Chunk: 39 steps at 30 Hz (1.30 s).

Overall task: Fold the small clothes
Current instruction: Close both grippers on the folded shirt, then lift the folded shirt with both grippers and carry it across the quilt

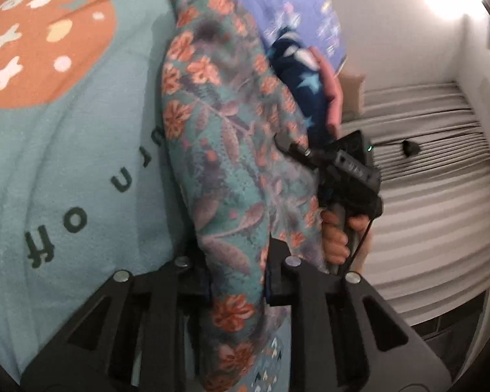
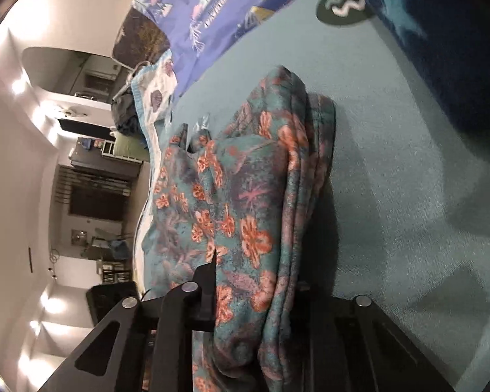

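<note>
The left gripper (image 1: 236,281) is clamped on a bunched edge of the floral garment (image 1: 219,150) — teal cloth printed with orange-pink flowers and mauve leaves — which fills the narrow gap between its two black fingers and runs away from the camera as a long folded ridge. The garment lies on a teal bedspread (image 1: 81,150) that carries dark lettering and a large orange circle with pale shapes.

At the far side of the cloth the right gripper (image 1: 285,142) shows in the left wrist view, its tip against the fabric, with a person's hand (image 1: 338,232) wrapped round its handle. In its own view the right gripper (image 2: 254,297) has the same garment (image 2: 245,202) pinched between close-set jaws; the cloth rises from there in several stacked layers, folded over on itself.

A navy fabric with pale stars (image 1: 305,78) lies just beyond the garment, beside what looks like a pink item — too blurred to name. A purple printed sheet (image 2: 212,9) lies further off.
</note>
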Each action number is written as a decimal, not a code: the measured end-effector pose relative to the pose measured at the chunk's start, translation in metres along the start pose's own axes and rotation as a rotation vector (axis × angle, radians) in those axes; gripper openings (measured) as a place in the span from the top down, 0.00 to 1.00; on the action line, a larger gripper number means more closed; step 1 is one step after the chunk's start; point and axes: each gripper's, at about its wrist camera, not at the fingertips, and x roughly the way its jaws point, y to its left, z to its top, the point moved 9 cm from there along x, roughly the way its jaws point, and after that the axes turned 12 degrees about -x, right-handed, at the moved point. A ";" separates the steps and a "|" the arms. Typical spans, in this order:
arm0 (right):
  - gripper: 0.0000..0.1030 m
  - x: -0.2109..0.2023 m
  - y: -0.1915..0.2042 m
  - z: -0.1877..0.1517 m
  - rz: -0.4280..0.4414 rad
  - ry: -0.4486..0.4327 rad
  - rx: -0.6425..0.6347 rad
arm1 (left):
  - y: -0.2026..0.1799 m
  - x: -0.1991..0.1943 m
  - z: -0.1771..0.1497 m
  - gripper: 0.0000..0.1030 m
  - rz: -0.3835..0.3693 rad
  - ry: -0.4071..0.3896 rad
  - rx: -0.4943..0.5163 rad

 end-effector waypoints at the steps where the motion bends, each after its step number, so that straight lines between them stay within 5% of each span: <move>1: 0.81 -0.002 0.004 0.000 -0.009 -0.012 -0.020 | -0.002 -0.002 0.000 0.77 0.000 -0.010 0.008; 7: 0.83 -0.017 0.042 0.006 -0.037 -0.038 -0.121 | -0.028 -0.014 -0.003 0.78 -0.012 -0.048 0.063; 14: 0.83 -0.066 0.100 0.027 -0.028 -0.120 -0.220 | -0.105 -0.050 0.000 0.78 -0.053 -0.096 0.194; 25: 0.83 -0.255 0.176 0.122 -0.159 -0.365 -0.375 | -0.304 -0.041 0.020 0.78 -0.171 -0.118 0.457; 32: 0.83 -0.346 0.138 0.179 -0.280 -0.488 -0.354 | -0.376 0.051 0.055 0.78 -0.182 -0.094 0.535; 39: 0.83 -0.334 0.019 0.215 -0.261 -0.535 -0.232 | -0.336 0.143 0.089 0.78 -0.069 -0.079 0.529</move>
